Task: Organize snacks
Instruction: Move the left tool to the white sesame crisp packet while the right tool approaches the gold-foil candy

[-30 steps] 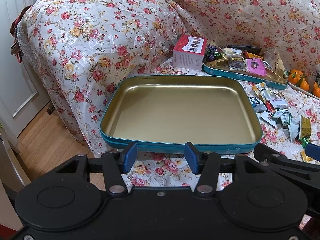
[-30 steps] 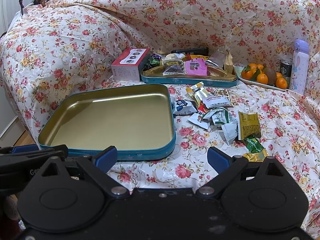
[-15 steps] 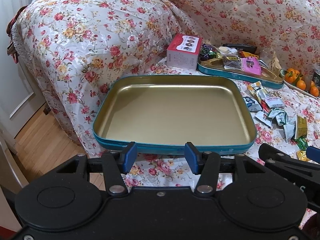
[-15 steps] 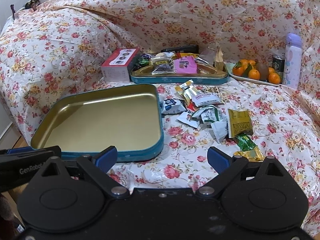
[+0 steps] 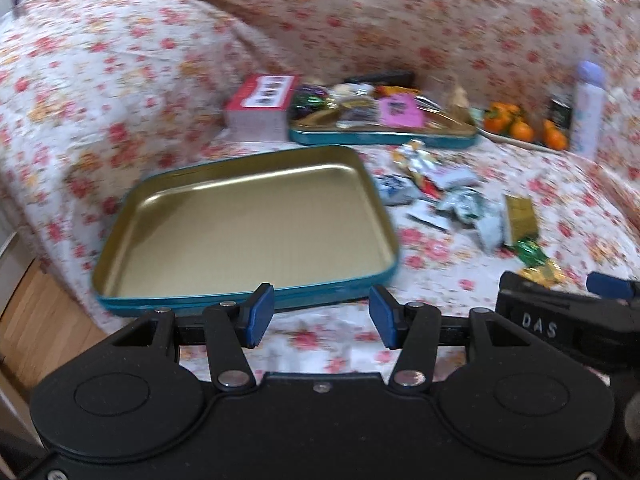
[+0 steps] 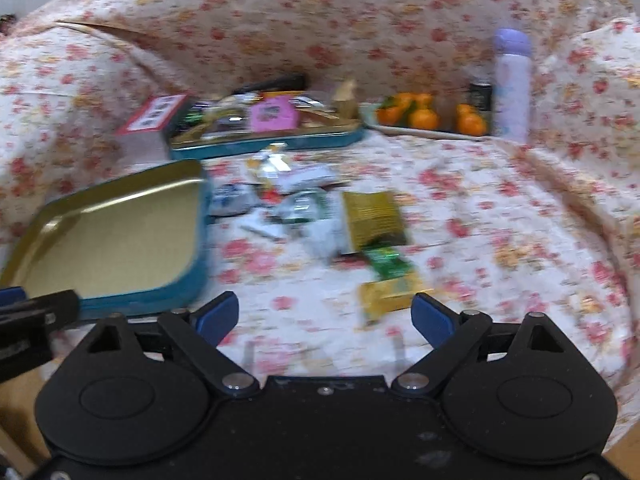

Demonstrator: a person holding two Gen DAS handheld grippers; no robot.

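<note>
A pile of wrapped snacks is seen on the flowered cover, just right of the empty teal tin. The right gripper is held spread — its jaws closing, nothing between them. The left gripper is parted near the tin's near rim — nothing gripped.

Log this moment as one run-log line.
left gripper: open, empty | right gripper: closing, nothing between | tin: empty | snacks: loose beside tin
</note>
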